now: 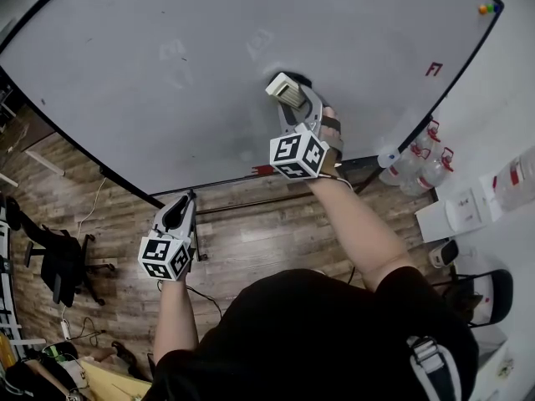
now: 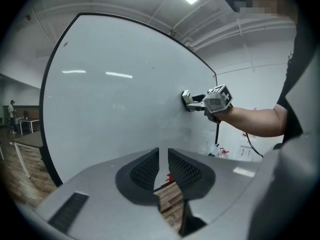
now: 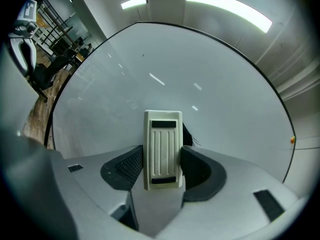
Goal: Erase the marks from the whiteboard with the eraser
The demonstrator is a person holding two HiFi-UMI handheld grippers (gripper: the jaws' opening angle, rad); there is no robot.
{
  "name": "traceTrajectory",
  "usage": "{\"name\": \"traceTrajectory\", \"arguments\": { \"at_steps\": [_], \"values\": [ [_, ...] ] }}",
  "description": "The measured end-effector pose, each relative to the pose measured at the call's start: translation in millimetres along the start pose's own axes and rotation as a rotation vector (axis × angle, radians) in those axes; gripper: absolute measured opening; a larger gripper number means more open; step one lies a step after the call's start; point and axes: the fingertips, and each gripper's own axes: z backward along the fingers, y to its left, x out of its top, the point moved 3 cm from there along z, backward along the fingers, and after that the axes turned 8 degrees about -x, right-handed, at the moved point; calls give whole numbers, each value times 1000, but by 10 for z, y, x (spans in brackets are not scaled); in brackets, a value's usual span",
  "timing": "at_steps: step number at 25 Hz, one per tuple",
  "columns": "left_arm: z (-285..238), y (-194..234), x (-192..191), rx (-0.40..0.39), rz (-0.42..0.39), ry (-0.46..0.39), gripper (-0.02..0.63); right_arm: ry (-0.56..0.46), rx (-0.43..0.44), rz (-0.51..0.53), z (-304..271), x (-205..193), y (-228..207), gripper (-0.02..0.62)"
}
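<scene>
A large whiteboard point(image 1: 209, 65) fills the upper part of the head view. My right gripper point(image 1: 292, 98) is shut on a cream ribbed eraser point(image 3: 162, 149) and presses it flat against the board. A dark scribble point(image 3: 192, 140) peeks out just right of the eraser. Faint smudged traces point(image 1: 175, 61) lie to the left on the board. My left gripper point(image 1: 180, 211) hangs below the board's bottom edge, its jaws nearly together with nothing between them. In the left gripper view the right gripper point(image 2: 192, 100) and eraser show against the whiteboard point(image 2: 115, 109).
A red marker point(image 1: 263, 171) lies on the board's bottom ledge. Water bottles point(image 1: 414, 165) stand on the floor at the right. Small magnets point(image 1: 486, 8) stick at the board's top right corner. A black chair point(image 1: 58, 261) stands on the wooden floor at left.
</scene>
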Motion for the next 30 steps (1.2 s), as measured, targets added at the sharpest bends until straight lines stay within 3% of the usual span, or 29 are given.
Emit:
{"name": "traceTrajectory", "arguments": {
  "at_steps": [12,30],
  "values": [
    [135,43,-68,20,3,7,66,-6,51,32,30,2,275,229],
    [-34,-60,-7,14,-5,7,66,-19,44,48,0,-79,-3,229]
  ]
}}
